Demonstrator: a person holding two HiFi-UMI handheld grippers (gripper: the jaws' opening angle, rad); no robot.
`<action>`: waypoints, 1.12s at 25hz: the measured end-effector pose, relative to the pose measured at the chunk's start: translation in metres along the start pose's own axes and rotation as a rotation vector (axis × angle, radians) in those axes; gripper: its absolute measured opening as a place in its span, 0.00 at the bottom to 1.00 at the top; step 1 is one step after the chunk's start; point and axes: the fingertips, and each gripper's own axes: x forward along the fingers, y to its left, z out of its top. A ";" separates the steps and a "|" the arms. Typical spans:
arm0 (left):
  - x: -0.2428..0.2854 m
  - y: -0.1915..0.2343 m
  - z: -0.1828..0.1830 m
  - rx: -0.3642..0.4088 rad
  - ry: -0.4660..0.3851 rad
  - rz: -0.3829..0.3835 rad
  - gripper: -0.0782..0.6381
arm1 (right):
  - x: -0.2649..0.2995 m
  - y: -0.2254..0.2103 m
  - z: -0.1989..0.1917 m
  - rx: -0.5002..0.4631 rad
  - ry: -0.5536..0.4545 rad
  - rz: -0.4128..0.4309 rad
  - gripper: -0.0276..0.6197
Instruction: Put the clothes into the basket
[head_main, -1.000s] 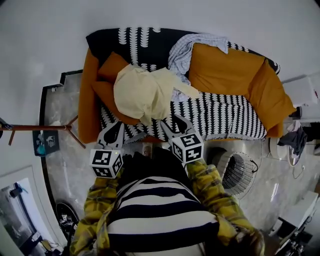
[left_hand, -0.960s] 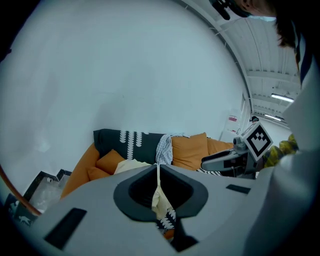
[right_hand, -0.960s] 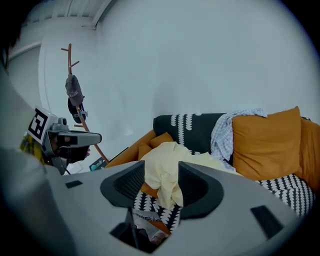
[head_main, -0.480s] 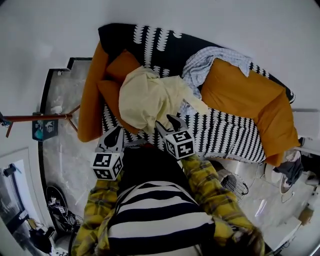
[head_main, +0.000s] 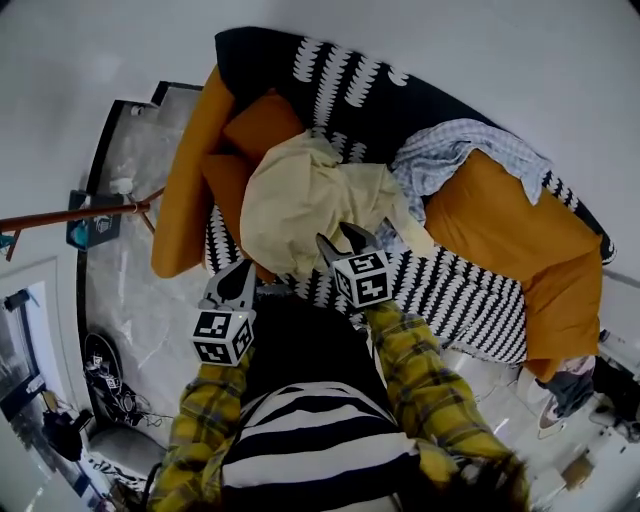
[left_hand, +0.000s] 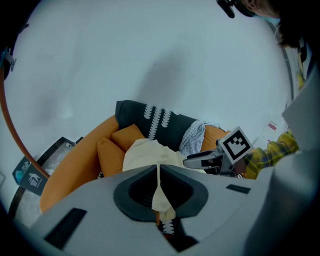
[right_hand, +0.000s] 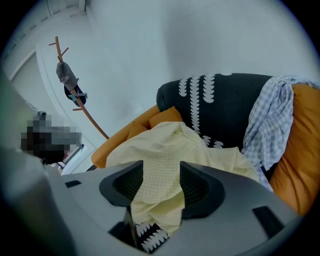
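A pale yellow garment (head_main: 300, 200) lies heaped on the sofa seat against an orange cushion (head_main: 262, 125); it also fills the right gripper view (right_hand: 165, 150). A blue-checked garment (head_main: 460, 160) hangs over the sofa back beside it. My right gripper (head_main: 345, 240) hovers over the yellow garment's near edge. Its jaws have just been opening and stand apart (right_hand: 161, 170); the cloth shows in the gap, and the pads do not press on it. My left gripper (head_main: 235, 285) is nearer the sofa's front edge, its jaws (left_hand: 159, 167) meeting with nothing held. No basket shows in these views.
The orange sofa carries a black-and-white patterned throw (head_main: 450, 290) and a large orange cushion (head_main: 500, 220). A wooden coat stand (head_main: 70, 215) leans at the left over the marble floor (head_main: 130, 290). The person's striped top and plaid sleeves fill the lower head view.
Both grippers have dropped and moved forward toward the sofa; the right one now reaches the yellow garment. The wire basket at the right has slid out of the head view.
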 end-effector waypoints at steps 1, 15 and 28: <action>0.004 -0.001 -0.001 -0.002 0.008 0.004 0.15 | 0.007 -0.006 0.000 0.003 0.007 0.000 0.39; 0.038 0.015 -0.015 -0.023 0.090 0.043 0.15 | 0.087 -0.049 -0.011 0.056 0.112 0.012 0.50; 0.034 0.026 -0.026 -0.021 0.116 0.056 0.15 | 0.115 -0.025 -0.055 -0.045 0.285 -0.052 0.15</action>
